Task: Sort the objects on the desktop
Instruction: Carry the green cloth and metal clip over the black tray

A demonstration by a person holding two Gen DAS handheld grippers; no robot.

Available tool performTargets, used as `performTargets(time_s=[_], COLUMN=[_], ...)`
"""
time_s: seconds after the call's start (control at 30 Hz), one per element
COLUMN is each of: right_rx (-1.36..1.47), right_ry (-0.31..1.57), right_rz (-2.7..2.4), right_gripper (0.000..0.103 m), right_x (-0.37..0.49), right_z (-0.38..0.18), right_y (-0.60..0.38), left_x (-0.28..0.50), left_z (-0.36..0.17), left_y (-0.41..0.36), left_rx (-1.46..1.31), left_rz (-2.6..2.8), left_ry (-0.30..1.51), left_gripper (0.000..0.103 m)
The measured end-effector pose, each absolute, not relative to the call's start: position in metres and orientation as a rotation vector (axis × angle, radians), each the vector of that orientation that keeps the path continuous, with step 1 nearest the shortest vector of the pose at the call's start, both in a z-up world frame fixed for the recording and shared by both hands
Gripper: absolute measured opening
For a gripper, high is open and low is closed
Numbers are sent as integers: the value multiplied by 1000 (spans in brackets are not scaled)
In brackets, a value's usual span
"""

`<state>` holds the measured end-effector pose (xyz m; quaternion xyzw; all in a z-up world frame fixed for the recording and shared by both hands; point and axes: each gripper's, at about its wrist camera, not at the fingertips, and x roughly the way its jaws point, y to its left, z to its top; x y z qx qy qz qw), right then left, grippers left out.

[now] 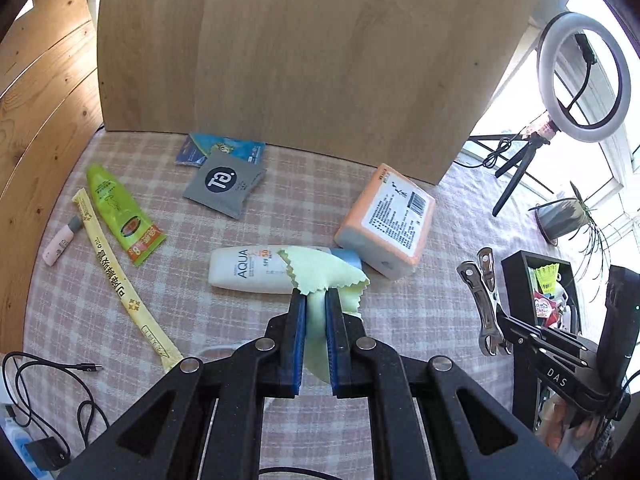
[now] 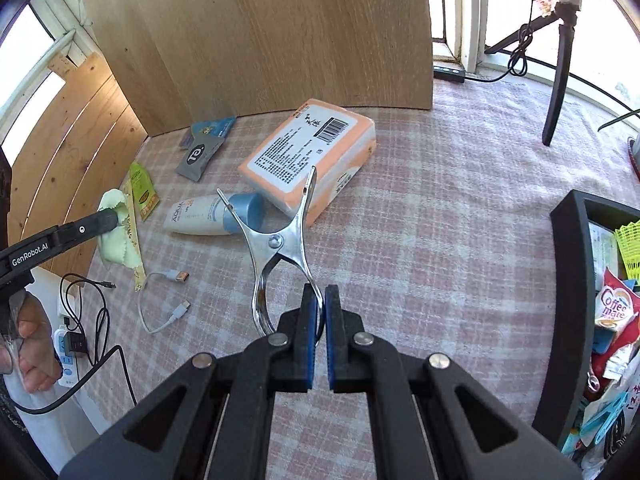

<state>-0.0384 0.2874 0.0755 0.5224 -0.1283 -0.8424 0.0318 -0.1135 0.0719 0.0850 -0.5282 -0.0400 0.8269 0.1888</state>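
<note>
My left gripper (image 1: pixel 316 294) is shut on a pale green cloth (image 1: pixel 320 270), which hangs above the checked tablecloth and covers part of a white AQUA sunscreen bottle (image 1: pixel 244 269). From the right wrist view the same cloth (image 2: pixel 114 224) shows at the far left in the left gripper (image 2: pixel 106 218). My right gripper (image 2: pixel 320 292) is shut on one handle of a shiny metal clip (image 2: pixel 280 240), lifted over the cloth-covered table. That clip (image 1: pixel 484 304) and the right gripper (image 1: pixel 502 316) appear at the right of the left wrist view. An orange tissue pack (image 2: pixel 308 156) lies beyond the clip.
A black bin (image 2: pixel 568 280) with packets stands at the right. On the table lie a grey sachet (image 1: pixel 224 186), a green tube (image 1: pixel 120 212), a long yellow packet (image 1: pixel 116 280), a pink stick (image 1: pixel 60 244) and a white USB cable (image 2: pixel 164 300). A wooden board (image 1: pixel 312 60) stands behind.
</note>
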Motion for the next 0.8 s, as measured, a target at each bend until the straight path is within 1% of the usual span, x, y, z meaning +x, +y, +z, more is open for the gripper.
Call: performTargets(time_s=[0.17,0.3,0.43,0.63,0.8], right_rx=[1597,1604,1622,1655,1699], right_ry=[-479,-562,-652,-801,-933], right_rz=[-2707,-2799,-2899,-3054,-3137], right_gripper=[4,4,4,4,4], right_x=[-9,28,75,150,197], right_z=[94,102,107,123,130], right_y=[341,386,431,509,560], left_x=[-98,-70,-31,46,103], left_z=[91,98,100,100,101], left_y=[139,197,257,338,385], left_rx=[-1446,-1395,-1363,-1312,-1249], left_rz=[2202,2085,1935,1703,1587], left_ry=[-17,59,111,239,356], left_gripper=[9,9,9,9,9])
